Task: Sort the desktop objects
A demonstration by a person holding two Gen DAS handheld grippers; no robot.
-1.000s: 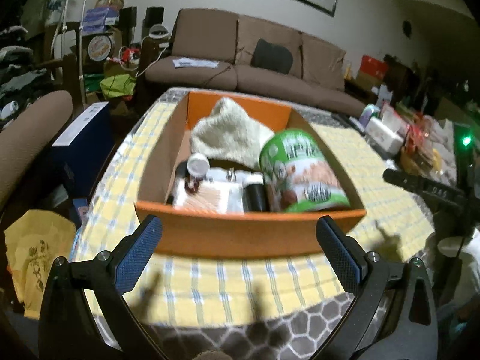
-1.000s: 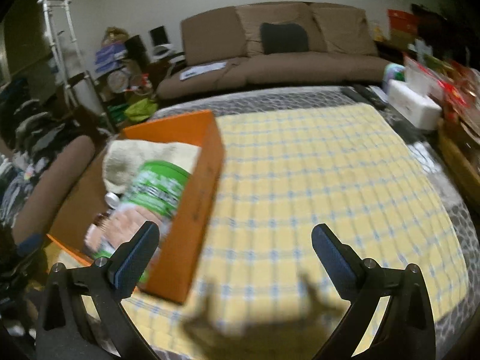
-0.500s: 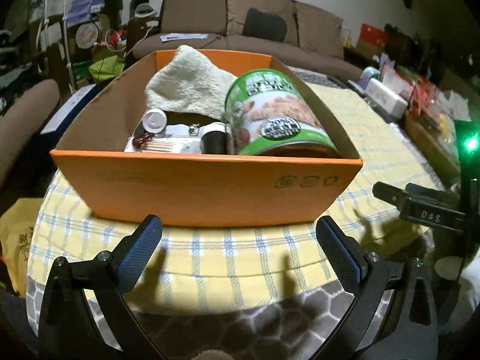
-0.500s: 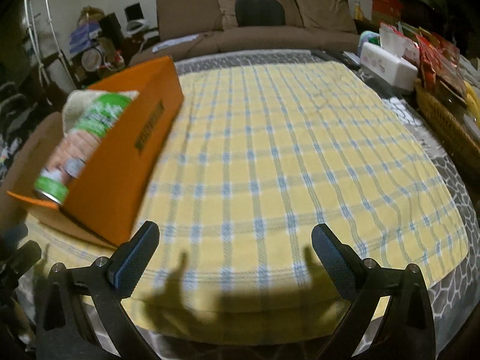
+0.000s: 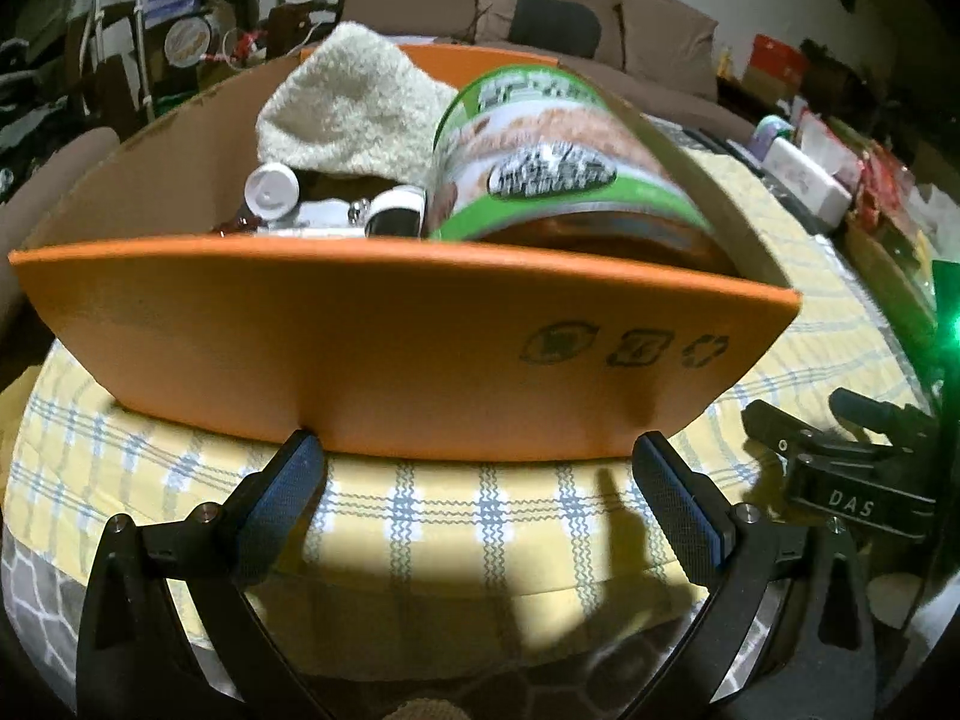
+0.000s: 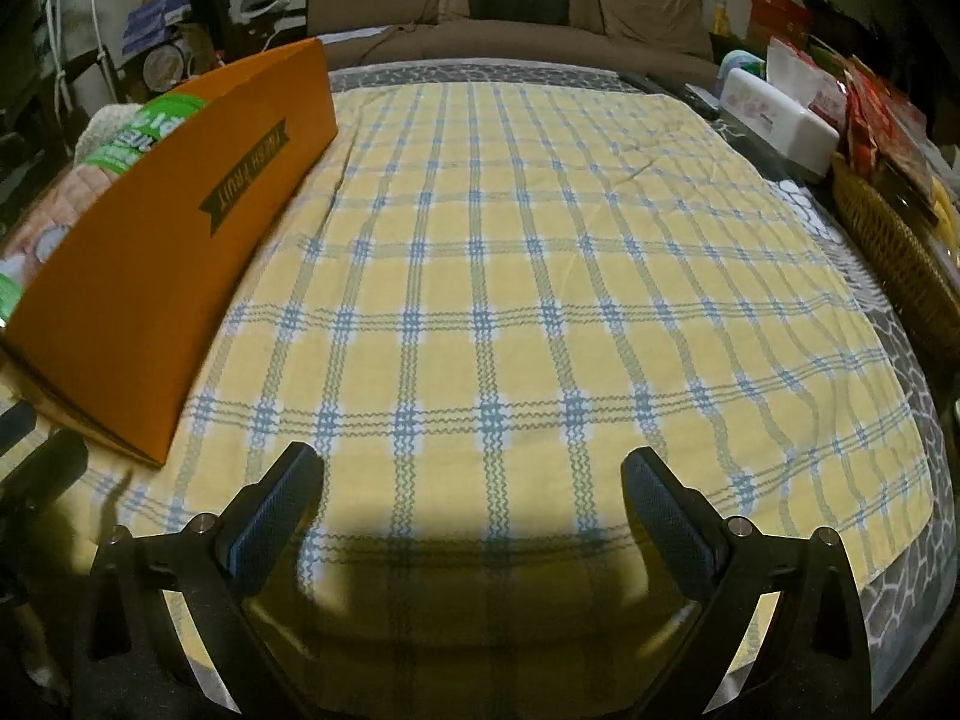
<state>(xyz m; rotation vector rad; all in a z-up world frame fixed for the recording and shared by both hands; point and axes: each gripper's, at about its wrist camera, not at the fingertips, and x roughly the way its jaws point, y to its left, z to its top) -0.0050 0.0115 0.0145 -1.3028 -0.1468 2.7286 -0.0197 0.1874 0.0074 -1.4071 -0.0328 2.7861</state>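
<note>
- Two grippers, both spread wide and holding nothing, poised low over a table covered in a yellow checked cloth (image 6: 510, 252).
- Left gripper (image 5: 480, 480) squared up to the near wall of an orange box (image 5: 390, 348), fingertips just short of its lower edge; likely lined up that way to reach or shift the box.
- Packed inside the box: a green can (image 5: 558, 174) lying on its side against the right wall, a cream woolly cloth (image 5: 354, 108) heaped at the back, a white-capped bottle (image 5: 273, 192) and a few smaller items too hidden to name.
- Can tipped over and cloth bunched up, probably so everything fits below the rim or close to it.
- Right gripper (image 6: 474, 504) aimed at the bare stretch of cloth, box off to its left; no loose object between its fingers or ahead of it.
- Sorting judged largely done, with the things gathered in one container and the cloth beside it showing nothing left to collect.
- Clutter along the table's right edge, including a white tissue box (image 6: 780, 120) and a wicker basket (image 6: 900, 252), well apart from the work.
</note>
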